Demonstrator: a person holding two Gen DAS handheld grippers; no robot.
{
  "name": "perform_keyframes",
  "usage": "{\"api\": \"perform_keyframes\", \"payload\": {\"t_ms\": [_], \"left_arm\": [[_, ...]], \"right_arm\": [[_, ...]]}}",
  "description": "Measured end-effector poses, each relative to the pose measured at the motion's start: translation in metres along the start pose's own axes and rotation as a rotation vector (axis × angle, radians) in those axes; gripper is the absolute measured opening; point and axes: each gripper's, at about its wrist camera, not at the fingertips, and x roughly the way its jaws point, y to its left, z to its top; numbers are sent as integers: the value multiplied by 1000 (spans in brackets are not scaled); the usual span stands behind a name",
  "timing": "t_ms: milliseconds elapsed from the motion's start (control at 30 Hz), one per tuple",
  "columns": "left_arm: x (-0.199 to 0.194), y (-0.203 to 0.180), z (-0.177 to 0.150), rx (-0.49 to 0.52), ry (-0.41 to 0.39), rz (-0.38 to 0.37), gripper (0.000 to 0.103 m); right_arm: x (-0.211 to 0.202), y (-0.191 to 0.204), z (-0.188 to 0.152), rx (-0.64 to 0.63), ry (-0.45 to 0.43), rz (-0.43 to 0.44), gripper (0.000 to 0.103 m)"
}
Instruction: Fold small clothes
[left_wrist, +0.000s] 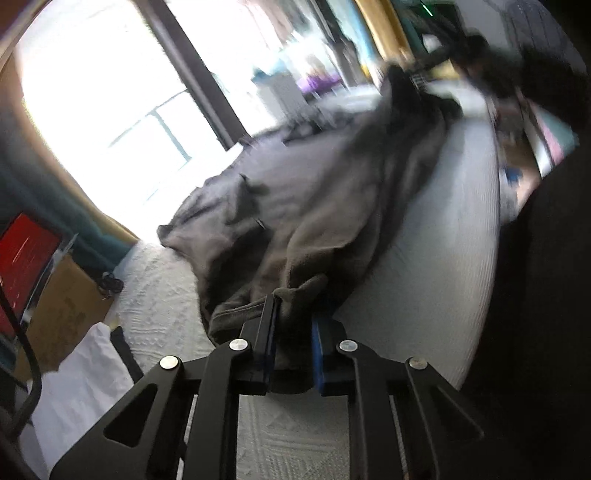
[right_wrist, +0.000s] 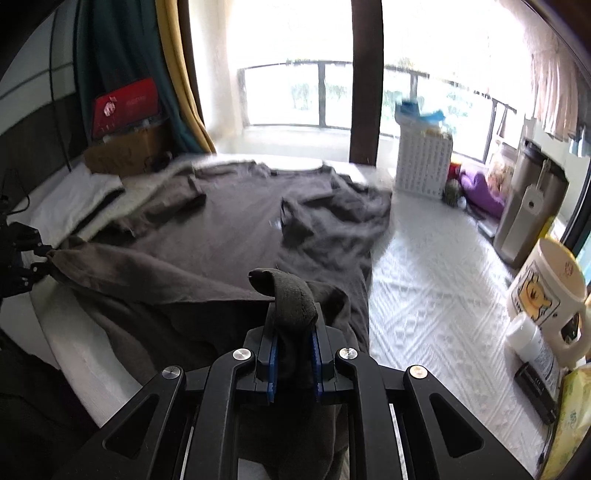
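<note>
A dark grey T-shirt (right_wrist: 236, 221) of soft, slightly fuzzy knit lies spread over the bed (right_wrist: 424, 295), its body flat towards the window and its near hem lifted into loose, sagging folds. The right gripper (right_wrist: 293, 332) has its fingers clenched on a thick fold of that hem: the cloth bulges up between the blue pads (right_wrist: 317, 354) in a rounded hump and curls over to the left. The left gripper (left_wrist: 293, 332) grasps another stretch of the same hem, a bunched wad of grey fabric (left_wrist: 295, 206) pinched between its fingers, one of which shows a blue pad (left_wrist: 317, 354) touching the cloth. In the right wrist view the left gripper (right_wrist: 40, 253) appears at the far left edge, holding the hem's corner so the cloth stretches taut between the two.

The bed wears a white quilted cover with raised diamond and zigzag stitching. A white slatted laundry basket (right_wrist: 424, 162) stands by the balcony window (right_wrist: 295, 92), with purple cloth (right_wrist: 480, 192) beside it. A cream jug with a cartoon bear label (right_wrist: 546, 288) sits at the bed's right edge. A cardboard box (right_wrist: 125, 151) with a red box (right_wrist: 125, 105) on top stands by green and yellow curtains (right_wrist: 155, 74).
</note>
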Motion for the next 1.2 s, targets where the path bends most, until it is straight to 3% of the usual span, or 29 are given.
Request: {"api": "perform_keyframes", "payload": {"t_ms": [133, 300, 467, 633, 767, 867, 1200], "left_arm": [[-11, 17, 8, -115, -81, 5, 12], [-6, 37, 21, -246, -128, -1, 12], [-8, 59, 24, -403, -156, -60, 12], [12, 54, 17, -382, -45, -56, 12], [21, 52, 13, -368, -11, -41, 12], [25, 55, 13, -384, -15, -26, 12], [3, 86, 32, -481, -152, 71, 9]], "right_arm": [[-13, 0, 16, 11, -62, 7, 11], [-15, -3, 30, 8, -85, -4, 11], [-20, -18, 35, 66, -111, -15, 10], [-16, -33, 42, 91, -113, -30, 9], [-5, -41, 45, 100, -97, -24, 9], [2, -43, 48, 101, -90, -16, 9], [-14, -53, 67, 118, -160, -38, 9]]}}
